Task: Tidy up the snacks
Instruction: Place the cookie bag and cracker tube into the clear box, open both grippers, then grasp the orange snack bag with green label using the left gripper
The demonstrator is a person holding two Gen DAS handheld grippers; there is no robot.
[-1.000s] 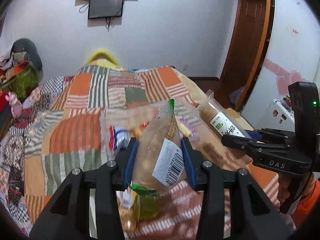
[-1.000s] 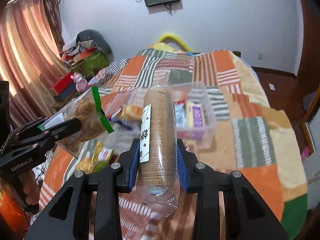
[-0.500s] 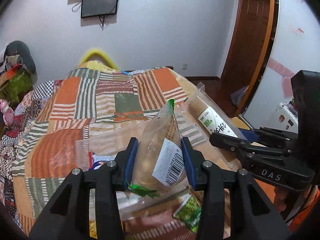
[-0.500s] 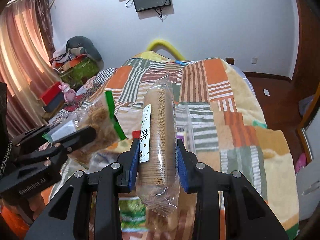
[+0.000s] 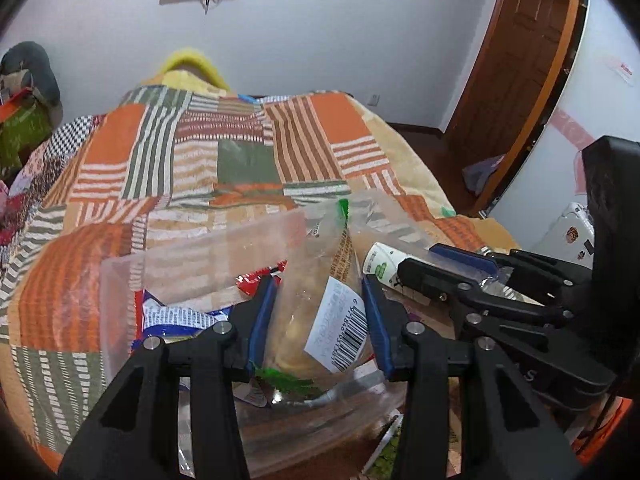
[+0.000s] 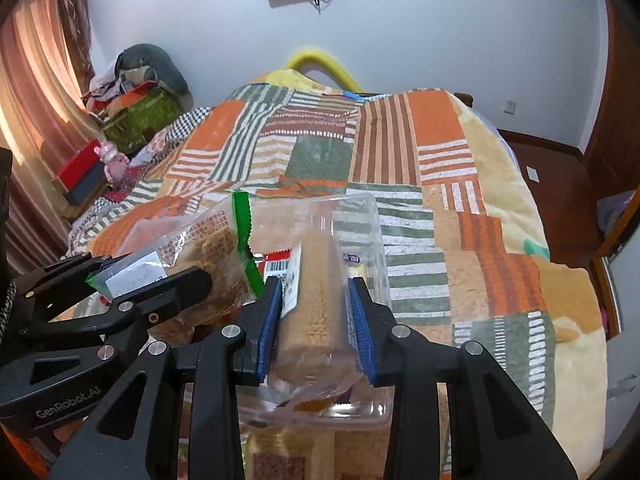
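My left gripper (image 5: 320, 312) is shut on a clear snack bag with green edges and a barcode label (image 5: 324, 304), held inside a clear plastic bin (image 5: 120, 280). My right gripper (image 6: 316, 316) is shut on a long biscuit sleeve (image 6: 316, 292), also held in the bin (image 6: 376, 240). In the left wrist view the right gripper (image 5: 420, 264) is close on the right with the sleeve (image 5: 380, 264). In the right wrist view the left gripper (image 6: 148, 280) is at the left with the bag (image 6: 208, 248). Blue and red snack packets (image 5: 176, 316) lie in the bin.
The bin rests on a patchwork blanket (image 6: 440, 200) covering a bed. A green packet (image 5: 384, 456) lies by the bin's near side. Boxes and a pink toy (image 6: 114, 160) are at the bed's left; a wooden door (image 5: 516, 60) is at the right.
Both grippers have moved forward and down with their snacks, from above the blanket into the clear bin. The two grippers are now closer together.
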